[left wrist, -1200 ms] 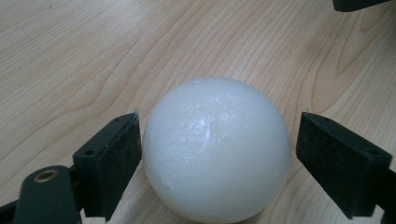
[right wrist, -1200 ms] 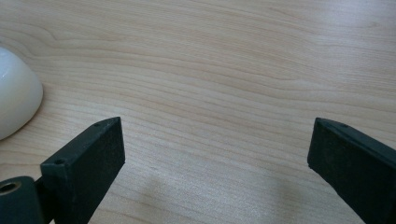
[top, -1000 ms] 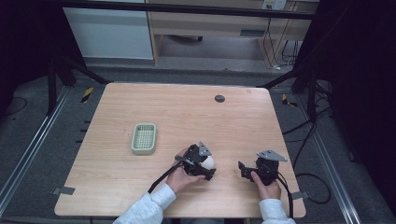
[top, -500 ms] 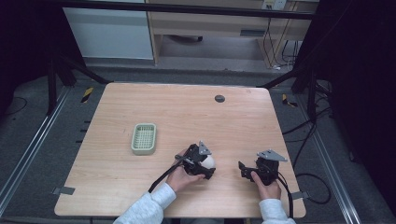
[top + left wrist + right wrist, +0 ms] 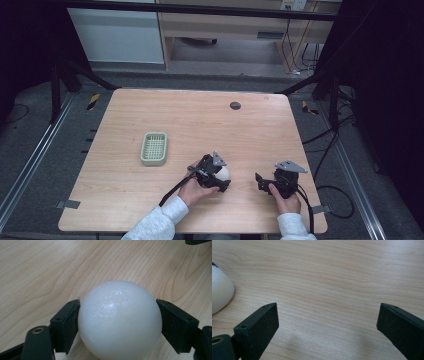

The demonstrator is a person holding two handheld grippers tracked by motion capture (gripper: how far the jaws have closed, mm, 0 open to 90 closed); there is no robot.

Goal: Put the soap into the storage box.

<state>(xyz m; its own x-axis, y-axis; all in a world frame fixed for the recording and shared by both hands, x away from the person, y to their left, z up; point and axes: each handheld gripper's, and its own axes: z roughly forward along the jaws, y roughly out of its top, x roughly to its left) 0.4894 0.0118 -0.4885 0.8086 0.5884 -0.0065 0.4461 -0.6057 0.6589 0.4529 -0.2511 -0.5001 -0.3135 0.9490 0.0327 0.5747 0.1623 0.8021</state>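
Clearly the white ball (image 5: pixel 120 320), low over the counter (image 5: pixel 200 120), looks smooth, hard and slippery (likely light), so the left gripper (image 5: pixel 117 322) clamps its widest girth, while the right gripper (image 5: pixel 327 322) gapes empty.

Bare pale wooden counter (image 5: pixel 200 125) lies open ahead; a green slatted plastic basket (image 5: pixel 153 148) and, seemingly, a small dark round disc (image 5: pixel 235 105) interrupt it.
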